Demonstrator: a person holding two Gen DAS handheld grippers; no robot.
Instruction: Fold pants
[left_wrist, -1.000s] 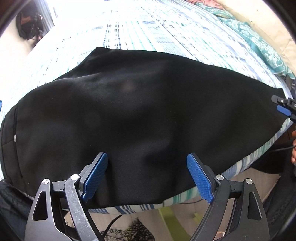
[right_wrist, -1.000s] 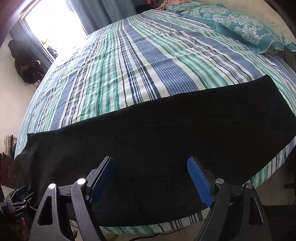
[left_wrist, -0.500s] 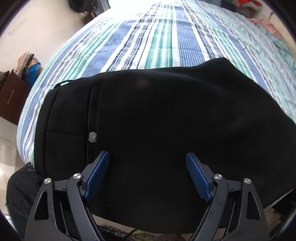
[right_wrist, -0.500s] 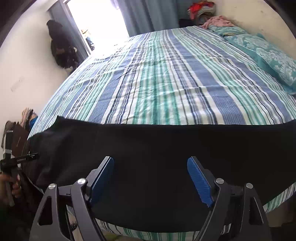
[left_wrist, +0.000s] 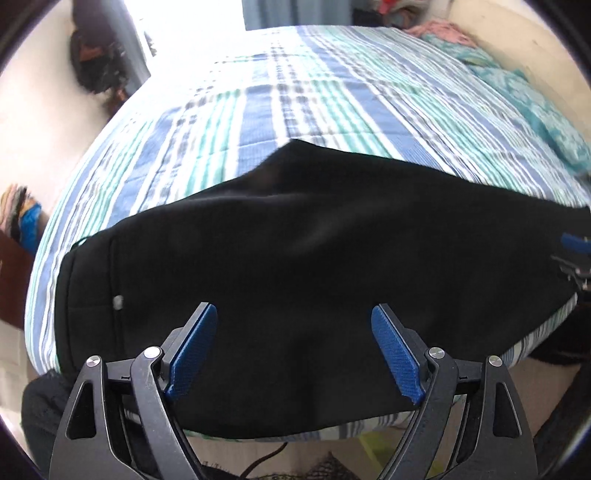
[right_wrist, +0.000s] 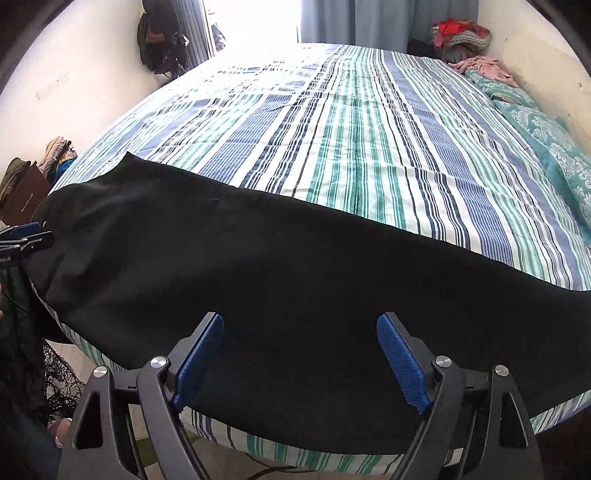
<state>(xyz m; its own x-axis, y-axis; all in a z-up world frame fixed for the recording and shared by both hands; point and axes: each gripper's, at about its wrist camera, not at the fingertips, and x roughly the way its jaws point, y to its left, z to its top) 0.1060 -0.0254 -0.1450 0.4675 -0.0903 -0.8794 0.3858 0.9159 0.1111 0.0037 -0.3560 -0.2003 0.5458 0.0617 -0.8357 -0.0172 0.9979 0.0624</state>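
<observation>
Black pants (left_wrist: 314, 258) lie flat along the near edge of a striped bed (left_wrist: 295, 92), waistband with a small silver button (left_wrist: 118, 302) at the left. They also fill the lower half of the right wrist view (right_wrist: 295, 288). My left gripper (left_wrist: 293, 350) is open and empty, hovering over the pants near the waist end. My right gripper (right_wrist: 300, 356) is open and empty above the leg part. Each gripper's tip shows at the edge of the other's view, the right one in the left wrist view (left_wrist: 574, 254), the left one in the right wrist view (right_wrist: 22, 240).
The bed's blue, green and white striped sheet (right_wrist: 351, 129) stretches beyond the pants. Teal pillows (right_wrist: 546, 140) lie at the right, with clothes heaped in the far corner (right_wrist: 461, 37). A dark bag (right_wrist: 159, 37) hangs on the left wall. Floor and a cable show below the bed edge.
The left wrist view has swung right from the waistband, so more of the legs and the right gripper's tip show. The right view has shifted right. Both grippers stay open.
</observation>
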